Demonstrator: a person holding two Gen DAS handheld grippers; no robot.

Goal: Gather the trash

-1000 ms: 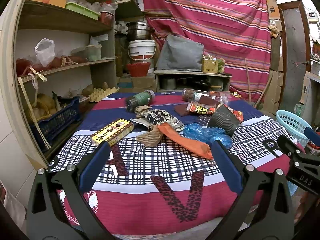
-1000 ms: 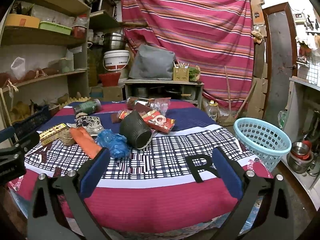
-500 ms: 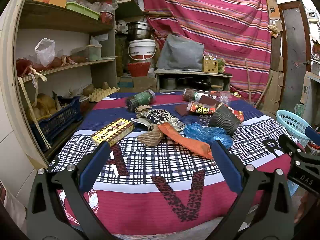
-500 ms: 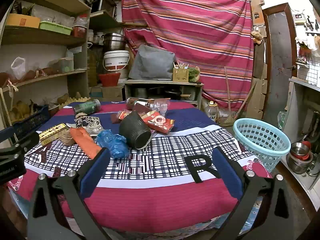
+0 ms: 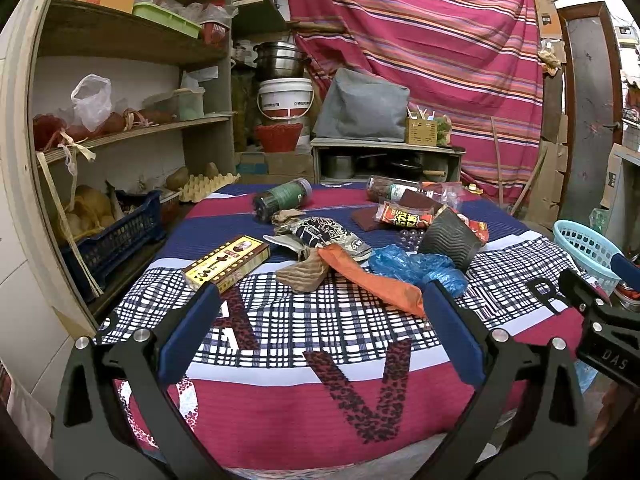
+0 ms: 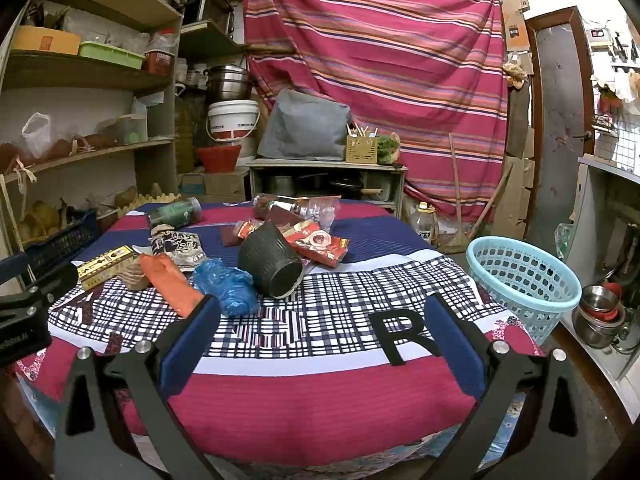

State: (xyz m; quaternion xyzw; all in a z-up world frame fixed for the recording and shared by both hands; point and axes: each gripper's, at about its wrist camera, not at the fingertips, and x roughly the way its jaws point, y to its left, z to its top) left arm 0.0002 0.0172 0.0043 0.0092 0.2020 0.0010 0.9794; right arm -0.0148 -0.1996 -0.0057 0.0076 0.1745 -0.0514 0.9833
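Note:
Trash lies across the middle of a cloth-covered table (image 5: 320, 320): a yellow box (image 5: 226, 263), an orange wrapper (image 5: 372, 280), a crumpled blue bag (image 5: 416, 266), a black ribbed cup (image 6: 272, 260) on its side, red snack packets (image 6: 320, 242), a patterned pouch (image 5: 328, 234) and two lying bottles (image 5: 282, 198). My left gripper (image 5: 320, 320) hovers open at the table's near edge, short of the trash. My right gripper (image 6: 320, 320) is open too, over the near right part of the table. A light blue basket (image 6: 524, 280) stands right of the table.
Wooden shelves (image 5: 120, 128) with bags, boxes and a dark blue crate (image 5: 116, 232) run along the left. Behind the table are a low cabinet (image 5: 384, 160), a white bucket (image 5: 285, 98) and a striped red curtain (image 6: 380, 60). Metal bowls (image 6: 600, 312) sit at the far right.

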